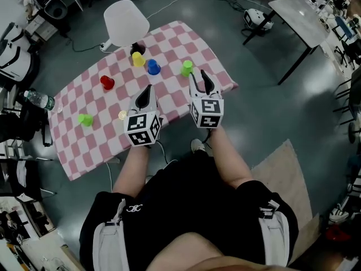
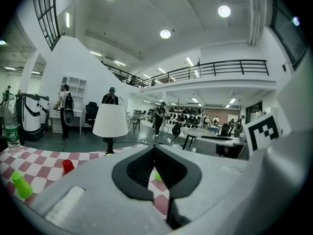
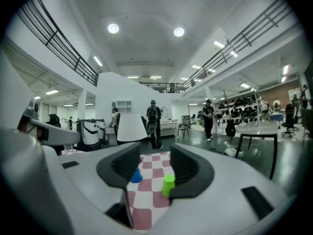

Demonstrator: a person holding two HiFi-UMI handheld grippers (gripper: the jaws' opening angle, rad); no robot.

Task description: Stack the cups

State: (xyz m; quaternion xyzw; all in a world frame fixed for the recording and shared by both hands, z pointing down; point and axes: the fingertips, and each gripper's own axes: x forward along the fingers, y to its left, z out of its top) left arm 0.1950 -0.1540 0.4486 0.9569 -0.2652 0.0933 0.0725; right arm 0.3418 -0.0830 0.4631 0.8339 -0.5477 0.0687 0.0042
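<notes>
Claws over the surface's (image 1: 169, 103) near edge, both empty: left claw (image 1: 149, 88) shut tip to tip, right claw (image 1: 199, 78) partly open, green cup (image 3: 168, 184) ahead, untouched.

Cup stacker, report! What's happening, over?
Left gripper shut, empty. Right gripper open, empty. Green cup just ahead, nothing stacked yet. Way clear.
</notes>
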